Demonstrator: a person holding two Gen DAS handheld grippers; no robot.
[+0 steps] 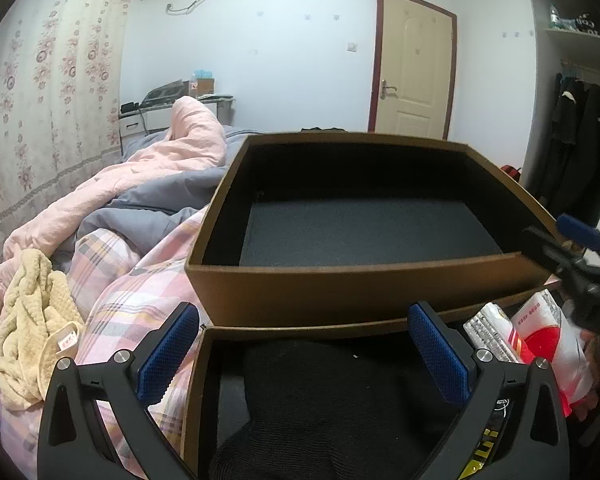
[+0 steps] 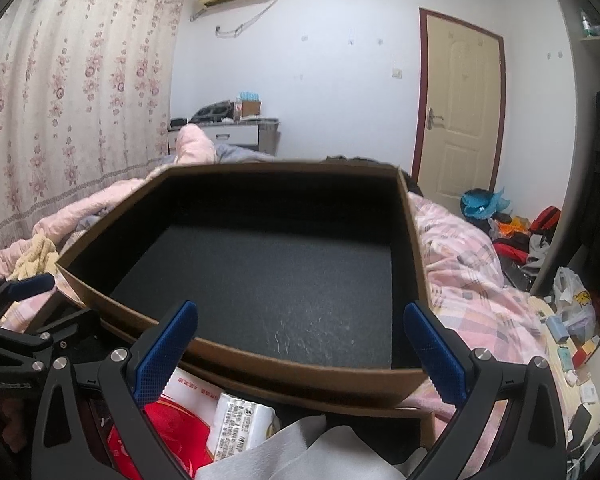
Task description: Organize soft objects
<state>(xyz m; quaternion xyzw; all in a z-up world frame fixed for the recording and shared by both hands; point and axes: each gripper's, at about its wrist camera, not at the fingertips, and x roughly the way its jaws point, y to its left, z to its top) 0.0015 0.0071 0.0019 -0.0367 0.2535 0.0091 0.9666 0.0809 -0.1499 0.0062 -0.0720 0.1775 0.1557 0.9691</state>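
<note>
The left gripper (image 1: 304,360) hangs with its blue-padded jaws spread wide and nothing between them. Directly under and between its fingers lies a black knitted garment (image 1: 332,408), sitting inside the near brown box (image 1: 204,360). To the gripper's right, in the same near box, are a white wrapped packet (image 1: 490,336) and a red-and-white plastic bag (image 1: 548,336).

The right gripper (image 2: 300,354) is likewise wide apart and holds nothing. Below its fingers lie the red-and-white bag (image 2: 172,416), the printed white packet (image 2: 240,424) and a grey-white cloth (image 2: 320,452).

Just ahead of both grippers stands a second brown box (image 1: 340,292), propped over the far edge of the near one; only its dark felt floor (image 2: 268,280) shows inside.

Off to the left gripper's left, a crumpled beige towel (image 1: 32,332) with a tag rests on the bed's pink plaid cover (image 1: 140,288), apart from both boxes. Beyond it a pink-and-grey quilt (image 1: 160,164) is heaped up. To the right gripper's right, the bed (image 2: 472,272) drops away to a floor littered with bags and clothes (image 2: 516,236). Further ahead are a desk (image 2: 236,132), a closed door (image 2: 460,112) and floral curtains (image 2: 80,80).
</note>
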